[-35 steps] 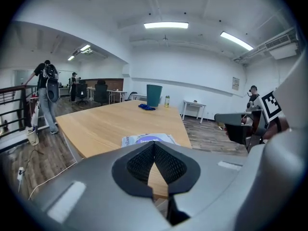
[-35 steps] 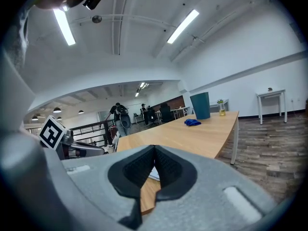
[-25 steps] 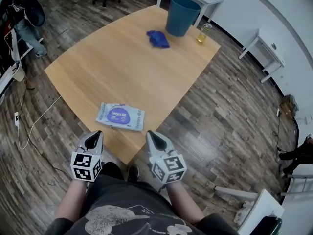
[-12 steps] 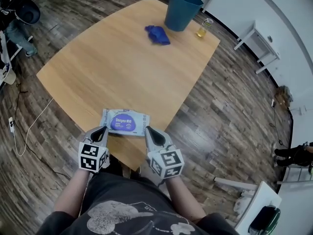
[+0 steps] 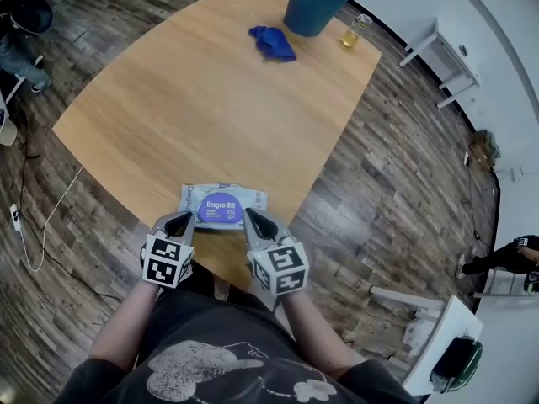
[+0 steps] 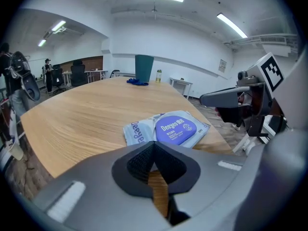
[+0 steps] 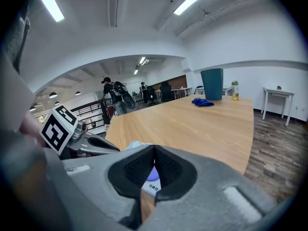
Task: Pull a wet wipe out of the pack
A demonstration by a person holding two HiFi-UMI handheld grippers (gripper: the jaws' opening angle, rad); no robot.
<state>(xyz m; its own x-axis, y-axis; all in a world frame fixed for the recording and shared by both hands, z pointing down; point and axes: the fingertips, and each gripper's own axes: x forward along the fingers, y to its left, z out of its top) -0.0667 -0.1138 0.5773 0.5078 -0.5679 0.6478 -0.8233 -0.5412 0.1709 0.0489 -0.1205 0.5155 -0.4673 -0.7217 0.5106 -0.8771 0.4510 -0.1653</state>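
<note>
- The left tool has its jaws pressed together with nothing between them; its own view shows the dark ribbed pads meeting at the tip.
- The right tool is closed in the same way and is also empty, with only a thin slit below the point where its pads meet.
- Both tools angle downward side by side, marker cubes toward the person, with their tips over the near edge of the desk.
- The wet wipe pack lies flat on the desk close to that near edge, just beyond the two tips.
- The left tool's tip is by the pack's near left corner and the right tool's tip is by its near right side; whether either touches the pack cannot be told.
- The pack is pale grey-blue, and its round purple label faces up.
- The middle of the light wooden desk is bare.
- At the far end a blue cloth lies crumpled, with a teal bin just behind it.
- A small bottle of yellowish liquid stands beside the bin, near the far right corner.
- Dark wood-plank floor surrounds the desk.
- A white side table stands to the right, by the wall.
- A pale cable trails on the floor to the left.
</note>
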